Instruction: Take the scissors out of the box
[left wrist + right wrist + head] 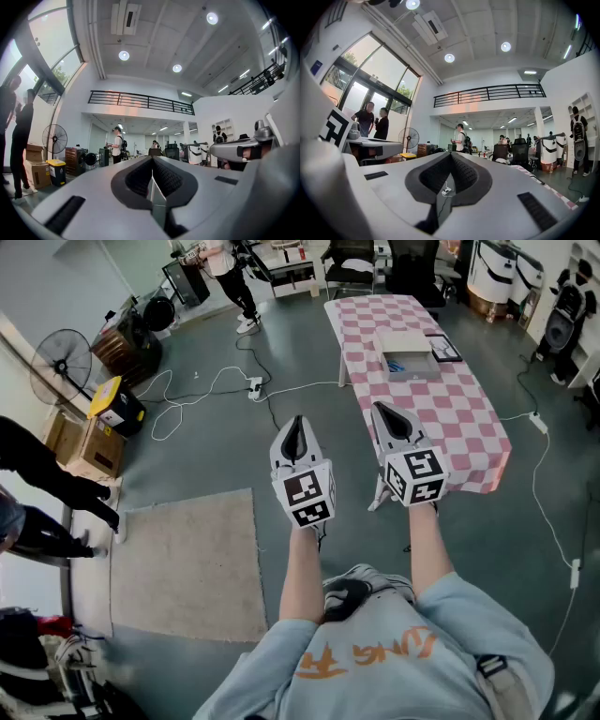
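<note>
Two tools hang side by side in the head view, left tool [297, 430] and right tool [391, 416], well short of the checkered surface [469, 418]. There the box [417, 373] holds the scissors [397, 365], a mere blue speck. Left gripper view: jaws clenched, empty. Right gripper view: likewise clenched on nothing.

Light blue short-sleeved shirt [450, 634], orange print [366, 657], grey left hand-held gripper [297, 424], right hand-held gripper [383, 412], black-and-white marker cubes [309, 498]

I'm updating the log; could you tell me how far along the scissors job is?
Nothing done: the scissors, apparently the blue item, lie in the box on the table. The left gripper and right gripper are shut, empty, short of it. Reaching and lifting remain.
</note>
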`<action>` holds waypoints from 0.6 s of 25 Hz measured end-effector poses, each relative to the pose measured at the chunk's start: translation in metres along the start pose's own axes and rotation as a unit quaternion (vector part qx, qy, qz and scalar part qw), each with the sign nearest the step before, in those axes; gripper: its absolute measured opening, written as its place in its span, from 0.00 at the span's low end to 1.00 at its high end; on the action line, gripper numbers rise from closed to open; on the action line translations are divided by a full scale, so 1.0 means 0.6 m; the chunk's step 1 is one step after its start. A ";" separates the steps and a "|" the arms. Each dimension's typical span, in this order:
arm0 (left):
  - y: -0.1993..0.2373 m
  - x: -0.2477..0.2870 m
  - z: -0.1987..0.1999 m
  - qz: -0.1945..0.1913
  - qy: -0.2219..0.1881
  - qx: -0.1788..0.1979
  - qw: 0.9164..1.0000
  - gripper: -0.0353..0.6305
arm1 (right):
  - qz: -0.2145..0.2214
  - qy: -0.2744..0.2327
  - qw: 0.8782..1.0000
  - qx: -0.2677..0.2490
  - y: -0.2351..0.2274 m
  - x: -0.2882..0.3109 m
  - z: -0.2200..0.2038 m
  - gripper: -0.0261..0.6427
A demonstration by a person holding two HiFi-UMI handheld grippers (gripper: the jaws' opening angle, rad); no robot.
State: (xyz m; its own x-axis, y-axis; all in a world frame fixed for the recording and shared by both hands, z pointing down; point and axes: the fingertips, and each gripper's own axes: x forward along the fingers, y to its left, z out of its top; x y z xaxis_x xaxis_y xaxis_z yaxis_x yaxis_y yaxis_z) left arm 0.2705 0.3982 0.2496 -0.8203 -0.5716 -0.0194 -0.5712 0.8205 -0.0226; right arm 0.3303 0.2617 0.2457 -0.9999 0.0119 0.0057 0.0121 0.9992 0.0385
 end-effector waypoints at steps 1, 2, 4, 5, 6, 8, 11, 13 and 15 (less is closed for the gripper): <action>0.006 0.002 -0.001 0.000 0.001 0.000 1.000 0.08 | 0.001 0.001 1.000 -0.001 0.003 0.006 0.000 0.03; 0.012 0.005 -0.001 0.000 0.001 0.000 1.000 0.08 | 0.002 0.002 1.000 -0.002 0.007 0.012 0.000 0.03; 0.026 0.013 -0.002 0.001 0.002 -0.001 1.000 0.09 | 0.006 0.003 1.000 -0.004 0.014 0.027 0.000 0.03; 0.034 0.017 -0.003 0.002 0.003 -0.001 1.000 0.08 | 0.009 0.004 1.000 -0.004 0.018 0.034 0.000 0.03; 0.042 0.020 -0.003 0.004 0.003 -0.001 1.000 0.09 | 0.010 0.001 1.000 -0.002 0.022 0.040 0.001 0.03; 0.057 0.026 -0.002 0.005 0.003 -0.001 1.000 0.09 | 0.002 -0.012 1.000 0.009 0.022 0.052 0.008 0.03; 0.083 0.033 0.000 0.010 0.001 -0.002 1.000 0.09 | -0.023 -0.025 0.999 0.023 0.011 0.070 0.015 0.03; 0.104 0.034 0.005 0.015 -0.001 -0.002 1.000 0.09 | -0.030 -0.031 0.999 0.030 0.010 0.082 0.019 0.03; 0.126 0.034 0.009 0.022 -0.005 -0.004 1.000 0.08 | -0.029 -0.036 0.998 0.034 0.017 0.094 0.023 0.03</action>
State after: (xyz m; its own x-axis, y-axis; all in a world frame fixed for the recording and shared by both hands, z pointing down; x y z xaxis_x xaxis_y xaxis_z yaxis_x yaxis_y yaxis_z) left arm 0.2107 0.4488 0.2419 -0.8440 -0.5356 -0.0295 -0.5354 0.8445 -0.0134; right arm 0.2737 0.2734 0.2326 -0.9966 -0.0466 -0.0675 -0.0446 0.9985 -0.0313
